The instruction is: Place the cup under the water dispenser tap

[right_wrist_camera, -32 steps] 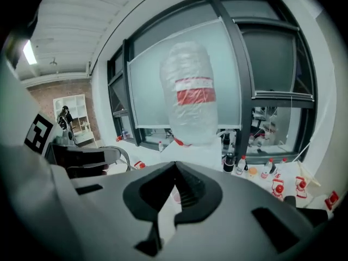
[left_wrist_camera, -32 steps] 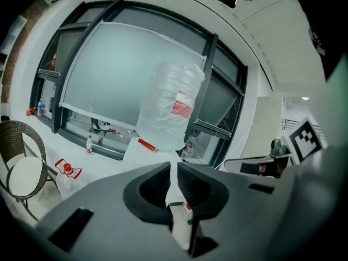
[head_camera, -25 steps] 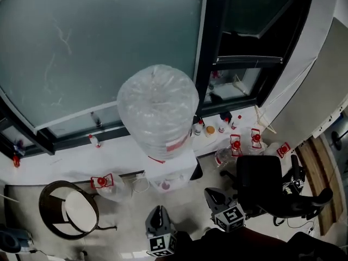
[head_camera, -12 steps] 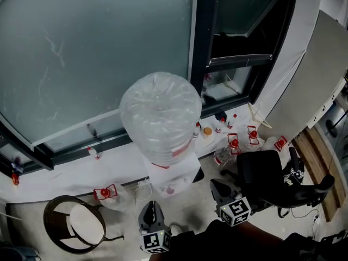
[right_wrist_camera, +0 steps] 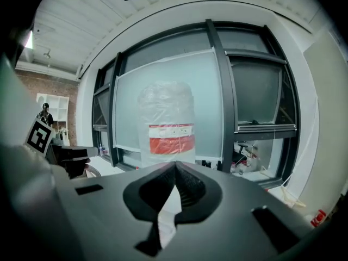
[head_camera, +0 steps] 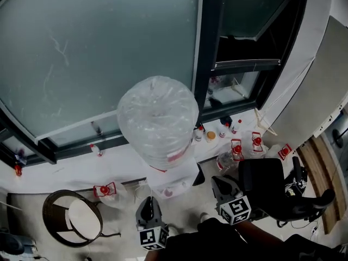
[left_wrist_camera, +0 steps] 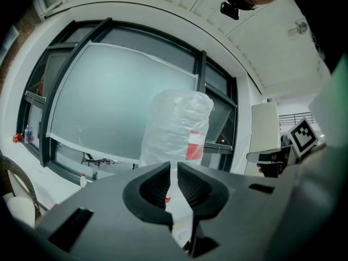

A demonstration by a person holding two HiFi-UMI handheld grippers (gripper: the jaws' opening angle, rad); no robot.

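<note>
The water dispenser [head_camera: 173, 181] is a white cabinet by the window ledge, topped with a big bottle [head_camera: 157, 118] wrapped in clear plastic and bearing a red label. In both gripper views the bottle [left_wrist_camera: 176, 126] [right_wrist_camera: 166, 129] stands straight ahead. My left gripper [head_camera: 149, 201] is just in front of the dispenser's left side, and my right gripper [head_camera: 217, 181] is off to the dispenser's right. The left gripper [left_wrist_camera: 174, 165] is shut with nothing between its jaws. The right gripper [right_wrist_camera: 175, 165] is shut too, also empty. No cup shows in any view. The taps are hidden.
A black office chair [head_camera: 266, 185] stands right of the right gripper. A round wicker stool [head_camera: 72, 219] with a pale cushion sits at lower left. Small red-capped bottles [head_camera: 237, 145] and red-marked bags [head_camera: 104, 190] crowd the white ledge [head_camera: 65, 167] under the dark-framed windows.
Both grippers have shifted a little up the head view toward the dispenser. The left one has also drifted left. The camera view has swung slightly.
</note>
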